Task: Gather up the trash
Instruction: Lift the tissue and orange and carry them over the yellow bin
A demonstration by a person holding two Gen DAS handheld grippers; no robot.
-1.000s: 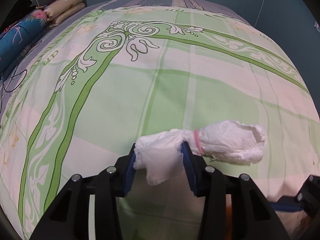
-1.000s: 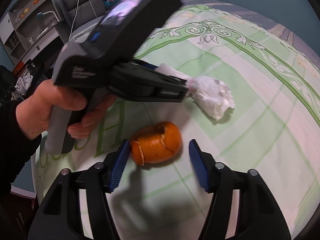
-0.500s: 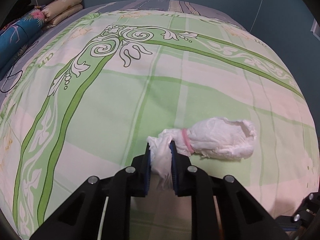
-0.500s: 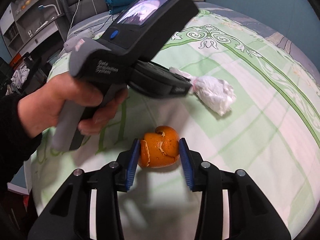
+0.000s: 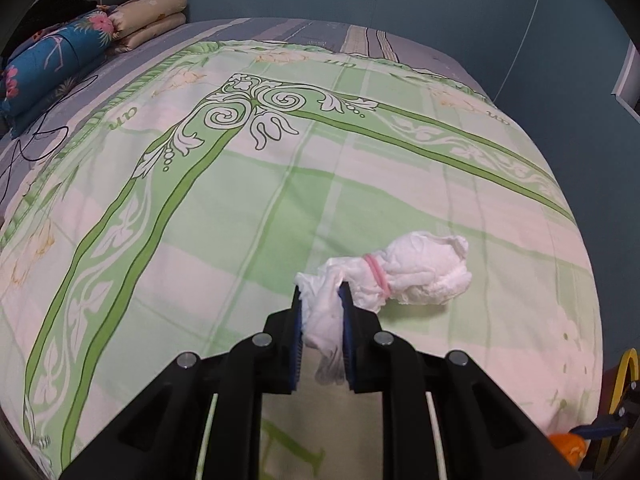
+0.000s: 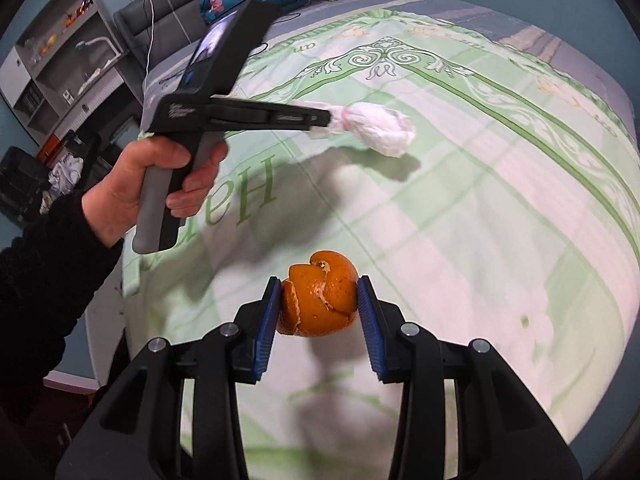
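A white tissue wad (image 5: pixel 424 272) tied with a pink band hangs above the green patterned bedspread (image 5: pixel 200 220). My left gripper (image 5: pixel 322 300) is shut on its loose tail. The right wrist view shows the same wad (image 6: pixel 380 128) lifted off the bed at the left gripper's (image 6: pixel 330 117) tip, casting a shadow below. An orange peel (image 6: pixel 320 300), curled into a ball, is clamped between the blue pads of my right gripper (image 6: pixel 318 300) and held above the bedspread (image 6: pixel 480 220). A hand (image 6: pixel 152 184) in a dark sleeve grips the left tool's handle.
Folded quilts and pillows (image 5: pixel 80 48) lie at the bed's far left, with a thin cable (image 5: pixel 36 140) on the sheet beside them. Teal walls close the far side. Shelves and a grey headboard (image 6: pixel 80 48) stand left of the bed. A box of clutter (image 6: pixel 40 176) sits on the floor.
Both grippers closed, the left on the tissue's tail, the right on the orange peel. Both then rose, lifting the wad and the peel off the bedspread.
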